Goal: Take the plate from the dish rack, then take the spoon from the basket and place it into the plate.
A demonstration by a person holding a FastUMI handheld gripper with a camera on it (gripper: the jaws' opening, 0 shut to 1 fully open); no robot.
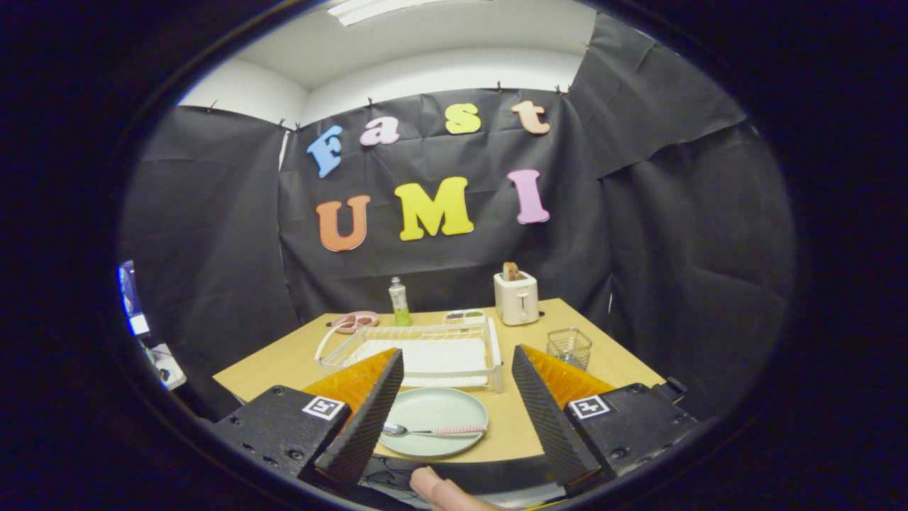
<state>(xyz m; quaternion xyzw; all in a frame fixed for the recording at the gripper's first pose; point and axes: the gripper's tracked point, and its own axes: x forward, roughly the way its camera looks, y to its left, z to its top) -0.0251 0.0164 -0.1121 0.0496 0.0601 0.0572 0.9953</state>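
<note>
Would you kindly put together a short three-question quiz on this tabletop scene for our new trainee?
1. True or false: the metal spoon with the pink checked handle lies in the pale green round plate.
2. What are the gripper fingers doing? A) shut on the spoon B) open, either side of the plate C) shut on the white wire dish rack
3. Fill in: the clear wire basket stands beside the ___.

Key: 1 true; 2 B; 3 dish rack.
</note>
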